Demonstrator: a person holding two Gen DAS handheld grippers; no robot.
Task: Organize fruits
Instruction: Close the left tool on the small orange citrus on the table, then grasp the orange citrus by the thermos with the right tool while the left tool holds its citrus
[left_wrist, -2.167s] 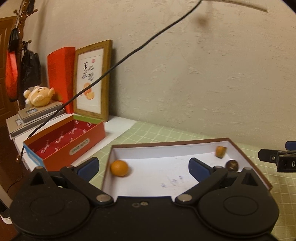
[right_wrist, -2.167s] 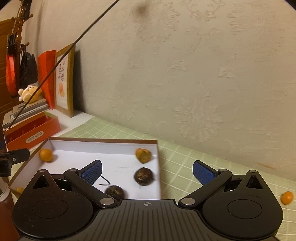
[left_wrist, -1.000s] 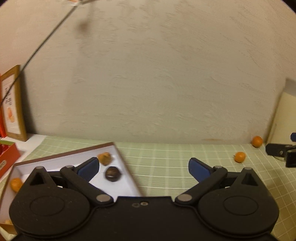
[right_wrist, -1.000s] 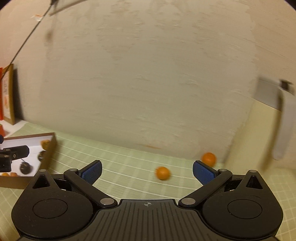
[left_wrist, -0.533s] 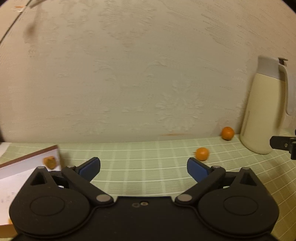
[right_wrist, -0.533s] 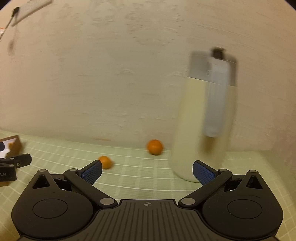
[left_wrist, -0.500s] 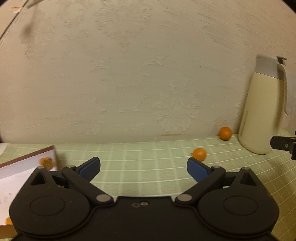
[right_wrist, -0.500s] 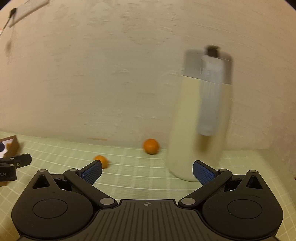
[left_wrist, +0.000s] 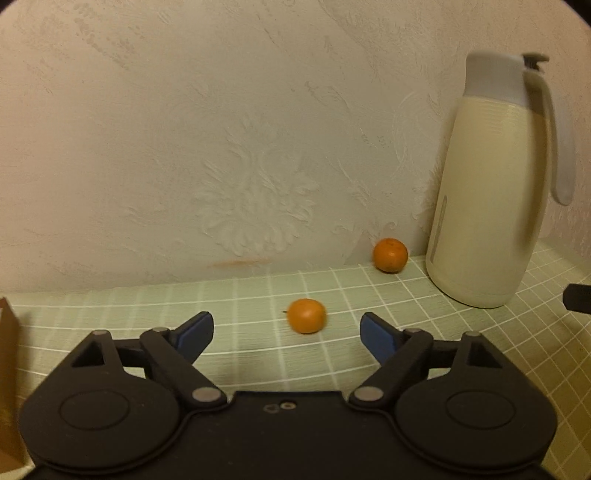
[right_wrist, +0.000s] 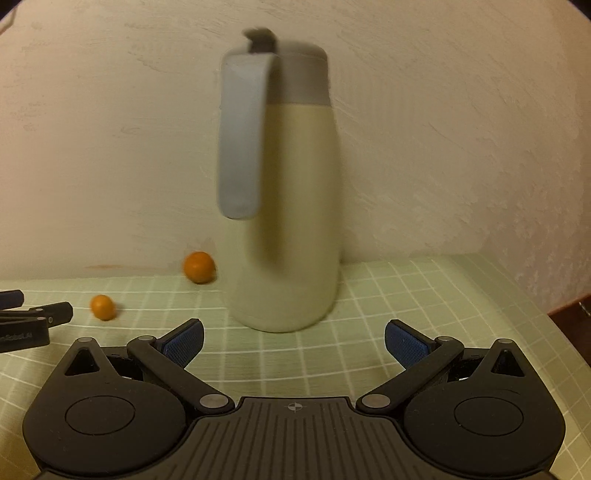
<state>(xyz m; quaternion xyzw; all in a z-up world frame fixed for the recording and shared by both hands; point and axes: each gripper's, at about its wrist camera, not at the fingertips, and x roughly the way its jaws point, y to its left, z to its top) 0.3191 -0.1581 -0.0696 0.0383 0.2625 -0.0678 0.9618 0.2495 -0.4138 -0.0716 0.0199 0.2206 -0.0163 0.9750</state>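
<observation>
My left gripper has its jaws closing, yet they are apart with nothing pressed between the blue pads. Just beyond the tips, a little right of the midline of the gap, sits the near orange on the green checked tabletop; the pads do not touch it. Farther off and to the right, the far orange lies against the foot of the patterned wall, just left of the cream jug, which stands upright with its grey lid and handle toward the right. At the far left edge of this view a brown cardboard edge of the box shows. At the right edge a dark tip of my other tool pokes in.

My right gripper has its jaws spread wide and empty. Straight ahead of the gap, beyond the tips, stands the same jug, blurred here, its grey handle turned toward me and to the left. The far orange rests just left of the jug's base near the wall; the near orange is farther left and closer to me, beside the black tips of my left tool at the left edge. The tabletop's edge curves away at the right.
</observation>
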